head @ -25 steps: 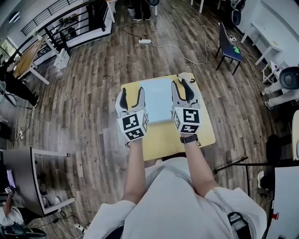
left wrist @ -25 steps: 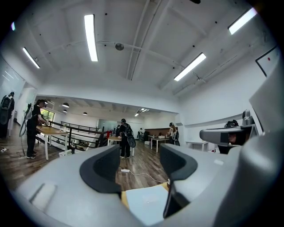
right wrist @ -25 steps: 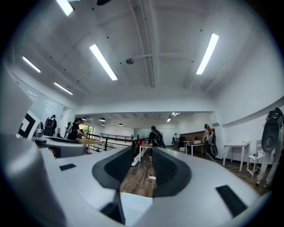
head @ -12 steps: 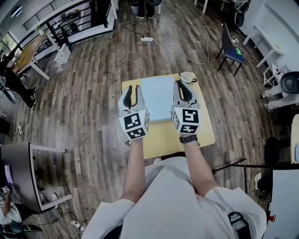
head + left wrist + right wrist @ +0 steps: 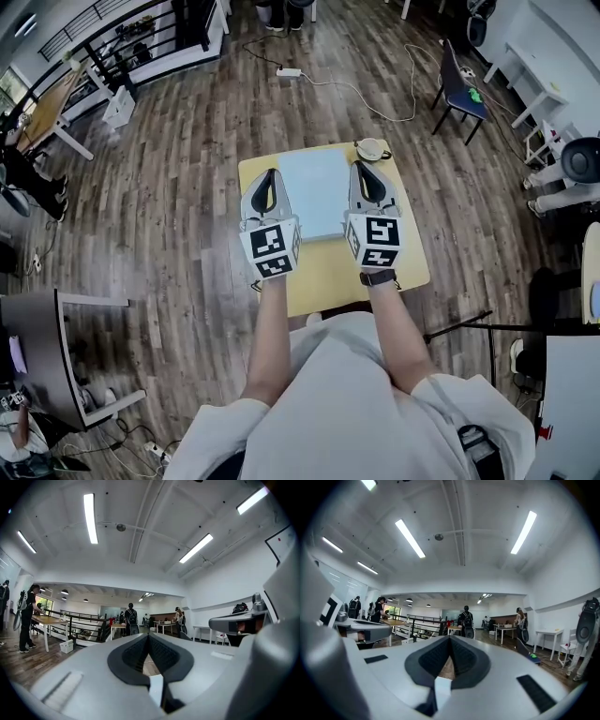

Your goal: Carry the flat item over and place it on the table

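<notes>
- Left gripper [image 5: 271, 174], jaws just clenched shut on nothing, sits just left of the flat item [image 5: 315, 192].
- Right gripper [image 5: 360, 167], likewise just clenched empty, sits just right of it.

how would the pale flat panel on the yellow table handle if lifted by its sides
The pale flat panel lies flat with straight edges, so it is probably stiff. It looks thin and broad, so likely light, but its smooth face could slip.
</notes>
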`<state>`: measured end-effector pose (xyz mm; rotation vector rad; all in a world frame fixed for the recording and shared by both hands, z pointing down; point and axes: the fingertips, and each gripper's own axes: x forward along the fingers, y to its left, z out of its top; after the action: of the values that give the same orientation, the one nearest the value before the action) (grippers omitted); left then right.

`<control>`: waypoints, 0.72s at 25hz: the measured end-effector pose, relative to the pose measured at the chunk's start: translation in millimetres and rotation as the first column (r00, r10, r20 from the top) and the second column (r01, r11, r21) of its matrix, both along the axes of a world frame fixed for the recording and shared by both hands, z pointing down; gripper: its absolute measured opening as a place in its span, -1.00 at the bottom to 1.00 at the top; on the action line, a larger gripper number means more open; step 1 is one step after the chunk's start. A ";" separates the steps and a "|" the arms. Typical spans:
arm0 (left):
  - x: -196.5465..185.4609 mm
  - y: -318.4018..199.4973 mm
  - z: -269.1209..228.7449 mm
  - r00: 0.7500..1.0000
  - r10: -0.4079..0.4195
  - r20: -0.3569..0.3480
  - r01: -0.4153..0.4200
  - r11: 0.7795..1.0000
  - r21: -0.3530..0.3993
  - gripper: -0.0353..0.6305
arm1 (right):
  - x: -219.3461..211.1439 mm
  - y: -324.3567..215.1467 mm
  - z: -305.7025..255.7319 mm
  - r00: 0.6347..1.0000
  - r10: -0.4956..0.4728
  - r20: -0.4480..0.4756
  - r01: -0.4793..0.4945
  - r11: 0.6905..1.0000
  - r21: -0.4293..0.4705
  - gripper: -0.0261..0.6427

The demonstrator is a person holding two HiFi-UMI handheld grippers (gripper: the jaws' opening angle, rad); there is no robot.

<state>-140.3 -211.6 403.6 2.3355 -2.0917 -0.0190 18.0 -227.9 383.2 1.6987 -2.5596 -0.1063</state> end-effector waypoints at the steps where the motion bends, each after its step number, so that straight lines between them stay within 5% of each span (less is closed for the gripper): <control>1: 1.2 -1.1 2.4 1.000 0.005 -0.001 -0.005 1.000 -0.005 -0.87 | 1.4 -0.3 0.9 1.000 0.004 -0.001 -0.004 1.000 0.001 -0.89; 10: 20.5 -16.4 19.5 0.999 0.035 -0.039 -0.037 0.999 -0.039 -0.87 | 21.1 -9.6 18.2 0.999 0.027 -0.022 -0.028 0.999 -0.038 -0.89; 18: 13.8 -55.8 101.8 0.993 0.008 -0.115 -0.029 0.983 -0.179 -0.86 | 25.1 -47.7 82.2 0.998 0.012 -0.068 -0.022 0.988 -0.153 -0.89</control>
<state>-126.6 -267.4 505.4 2.1948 -1.9313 0.0361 43.1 -275.6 465.4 1.6321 -2.4358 0.0345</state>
